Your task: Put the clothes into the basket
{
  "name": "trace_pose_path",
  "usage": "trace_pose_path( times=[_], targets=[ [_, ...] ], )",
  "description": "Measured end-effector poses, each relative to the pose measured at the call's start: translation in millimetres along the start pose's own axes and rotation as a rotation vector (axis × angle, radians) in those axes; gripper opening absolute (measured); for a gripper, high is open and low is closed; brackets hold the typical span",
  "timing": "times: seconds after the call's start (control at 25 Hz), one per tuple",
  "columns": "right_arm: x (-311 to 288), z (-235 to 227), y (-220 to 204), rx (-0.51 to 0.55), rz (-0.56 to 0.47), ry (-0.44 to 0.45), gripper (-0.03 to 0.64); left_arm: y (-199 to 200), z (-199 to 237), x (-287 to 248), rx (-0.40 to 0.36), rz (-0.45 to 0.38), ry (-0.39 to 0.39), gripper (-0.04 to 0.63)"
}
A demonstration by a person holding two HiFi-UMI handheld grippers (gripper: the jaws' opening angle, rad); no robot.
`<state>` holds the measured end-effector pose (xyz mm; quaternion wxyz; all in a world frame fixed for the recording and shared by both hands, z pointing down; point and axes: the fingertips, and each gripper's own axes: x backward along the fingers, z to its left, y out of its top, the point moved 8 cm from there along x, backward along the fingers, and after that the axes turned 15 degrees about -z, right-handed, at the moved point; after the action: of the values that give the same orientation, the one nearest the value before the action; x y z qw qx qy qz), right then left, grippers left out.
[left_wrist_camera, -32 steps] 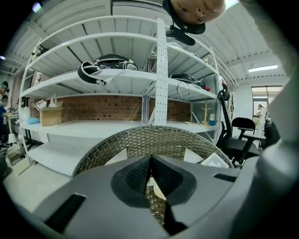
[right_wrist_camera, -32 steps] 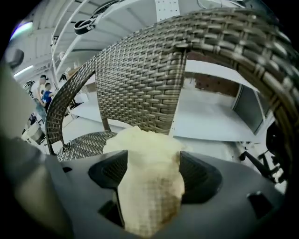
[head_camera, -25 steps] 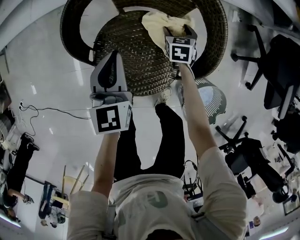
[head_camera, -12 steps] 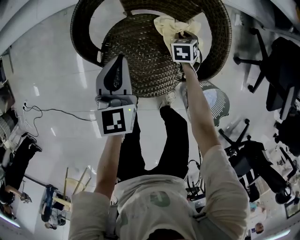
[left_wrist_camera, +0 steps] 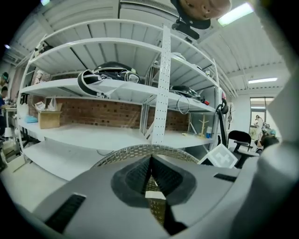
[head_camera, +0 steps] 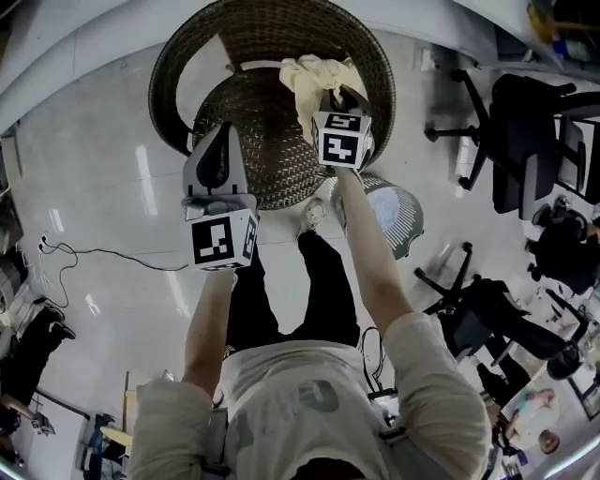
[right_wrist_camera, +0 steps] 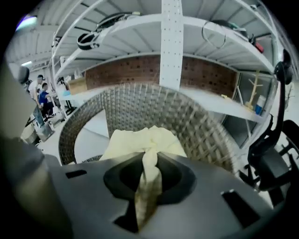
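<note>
A pale yellow cloth (head_camera: 307, 75) hangs over the seat of a round wicker chair (head_camera: 272, 28). My right gripper (head_camera: 330, 96) is shut on it. Its jaws have just been closing, and a twisted fold of the cloth (right_wrist_camera: 148, 161) is pinched between them, the rest bunched beyond the right gripper (right_wrist_camera: 148, 173). To the left, my left gripper (head_camera: 223, 133) hovers over the chair's front edge. In the left gripper view the left gripper (left_wrist_camera: 150, 164) shows its pads meeting with nothing between them, the wicker rim (left_wrist_camera: 135, 150) just beyond. A white mesh basket (head_camera: 401, 214) stands on the floor beside the person's foot.
Black office chairs (head_camera: 525, 141) stand at the right. A thin cable (head_camera: 94, 253) runs across the shiny floor at the left. White metal shelving (left_wrist_camera: 163, 70) with a brick wall behind it rises past the wicker chair.
The right gripper's jaws closed on the yellow cloth and lifted it off the wicker seat. Both grippers rose, the right more than the left.
</note>
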<state>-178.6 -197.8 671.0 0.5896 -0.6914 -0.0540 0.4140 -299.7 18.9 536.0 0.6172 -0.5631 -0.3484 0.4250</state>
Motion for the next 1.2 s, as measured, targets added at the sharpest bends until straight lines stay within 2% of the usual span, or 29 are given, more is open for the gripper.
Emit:
trace_pose_path(
  times=[0.28, 0.44, 0.56, 0.76, 0.96, 1.2],
  targets=[
    [97.3, -15.1, 150.7, -0.058, -0.262, -0.035, 0.061, 116.1, -31.2, -23.0, 0.001, -0.145, -0.017, 0.017],
    [171.8, -19.5, 227.0, -0.084, -0.443, -0.079, 0.061, 189.9, -50.9, -33.3, -0.006, -0.262, -0.075, 0.017],
    [234.5, -13.5, 263.9, -0.063, -0.558, -0.109, 0.061, 233.1, -67.7, -26.9, -0.007, -0.321, -0.128, 0.017],
    [312.1, -5.4, 291.2, -0.048, -0.681, -0.100, 0.062, 275.9, -92.6, 0.0, 0.069, -0.368, -0.196, 0.017],
    [367.7, -3.3, 283.1, -0.038, -0.762, -0.157, 0.063, 286.7, -114.4, 25.5, 0.037, -0.394, -0.262, 0.017],
    [392.1, -9.3, 262.4, -0.056, -0.751, -0.233, 0.063, 281.4, -138.6, 28.9, 0.021, -0.371, -0.350, 0.017]
  ],
)
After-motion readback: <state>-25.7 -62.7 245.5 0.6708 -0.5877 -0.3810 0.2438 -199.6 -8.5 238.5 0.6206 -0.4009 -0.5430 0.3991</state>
